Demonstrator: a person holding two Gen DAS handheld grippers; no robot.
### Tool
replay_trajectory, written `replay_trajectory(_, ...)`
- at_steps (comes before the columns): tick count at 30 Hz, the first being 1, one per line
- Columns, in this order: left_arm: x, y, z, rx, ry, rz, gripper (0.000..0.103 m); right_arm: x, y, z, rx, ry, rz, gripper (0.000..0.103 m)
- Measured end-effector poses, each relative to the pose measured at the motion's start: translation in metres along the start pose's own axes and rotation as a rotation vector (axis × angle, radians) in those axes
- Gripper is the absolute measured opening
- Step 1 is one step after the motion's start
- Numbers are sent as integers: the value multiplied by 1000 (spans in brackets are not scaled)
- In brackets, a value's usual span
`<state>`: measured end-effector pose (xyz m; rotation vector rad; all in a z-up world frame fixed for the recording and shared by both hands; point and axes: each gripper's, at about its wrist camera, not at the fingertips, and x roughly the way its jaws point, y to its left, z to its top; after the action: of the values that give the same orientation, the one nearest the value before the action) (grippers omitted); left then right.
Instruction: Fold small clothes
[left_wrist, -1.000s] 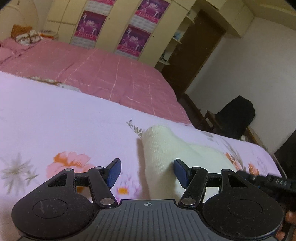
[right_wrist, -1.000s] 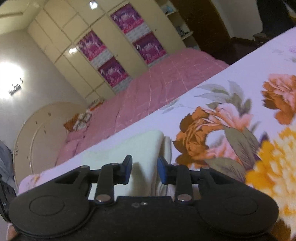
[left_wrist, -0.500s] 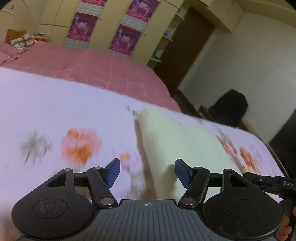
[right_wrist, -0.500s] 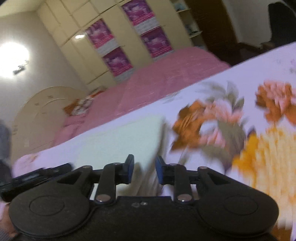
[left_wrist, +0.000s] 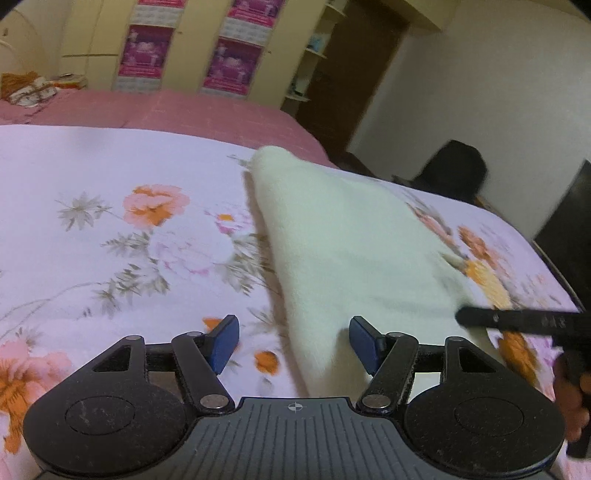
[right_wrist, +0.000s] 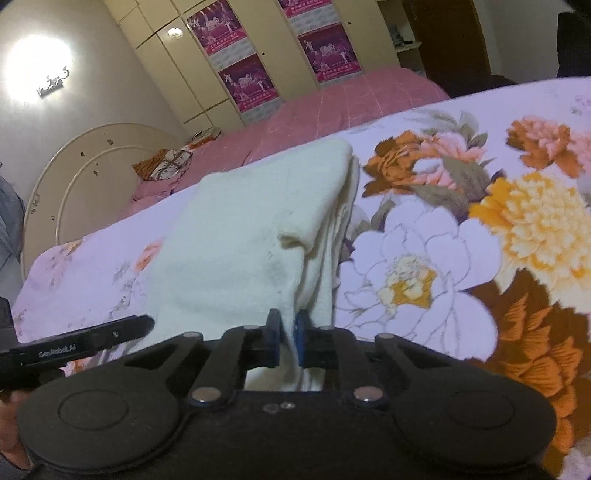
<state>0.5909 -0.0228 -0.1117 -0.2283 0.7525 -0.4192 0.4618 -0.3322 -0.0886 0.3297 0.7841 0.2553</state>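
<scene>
A cream knit garment (left_wrist: 351, 243) lies folded on the floral bedsheet (left_wrist: 110, 240). It also shows in the right wrist view (right_wrist: 251, 229), with layered edges on its right side. My left gripper (left_wrist: 293, 343) is open, its blue pads either side of the garment's near edge, gripping nothing. My right gripper (right_wrist: 284, 336) is shut on the garment's near edge, which bunches between the pads. The right gripper's body shows at the right of the left wrist view (left_wrist: 524, 319), and the left gripper's body at the left of the right wrist view (right_wrist: 77, 343).
A pink bed (left_wrist: 166, 107) lies beyond the sheet, with a wardrobe bearing purple posters (left_wrist: 232, 62) behind it. A dark chair (left_wrist: 454, 170) stands at the right. A round headboard (right_wrist: 85, 166) stands at the far left.
My right gripper has closed from partly open onto the garment's near edge. Both grippers have pulled back, so more of the garment shows. The left gripper stays open.
</scene>
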Motion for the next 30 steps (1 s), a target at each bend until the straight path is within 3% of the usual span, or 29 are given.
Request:
replay_trajectory(5,-12,-25,-26,119,14,34,65,-1,-9,-3,-26,34,-71,7)
replay_trajectory(8,-29,-25,-27,76,-6,35,65,-5,-12,-4,-9,20,-84,16)
replay_trajectory(11,-41,-18,-33,30,-21,40,65,-28,1,-4,-33,-44,-47,18)
replay_trajectory(15,-43,-19,-44,63,-4,49,65,-38,23,-22,-151,-19,-2,21)
replay_trajectory(18,-42,-31,-48,150,23,73,66,-21,33,-47,-293,73,-107,21)
replay_trajectory(20,-44,-37,-45,213,44,93,67,-22,36,-54,-350,52,-138,24)
replay_trajectory(21,-48,-38,-41,212,40,89,67,-22,37,-52,-345,66,-151,31)
replay_trajectory(23,-55,-31,-28,171,-3,50,67,-30,33,-43,-284,57,-126,31)
replay_trajectory(25,-56,-25,-12,137,-42,53,71,-43,24,-31,-201,-11,-84,52)
replay_trajectory(26,-54,-22,-3,118,-51,54,75,-47,17,-24,-157,-45,-73,71)
replay_trajectory(27,-51,-18,5,88,-64,46,78,-48,9,-17,-109,-69,-57,73)
replay_trajectory(30,-34,-1,26,-44,-56,-7,84,-36,-24,6,98,-95,37,67)
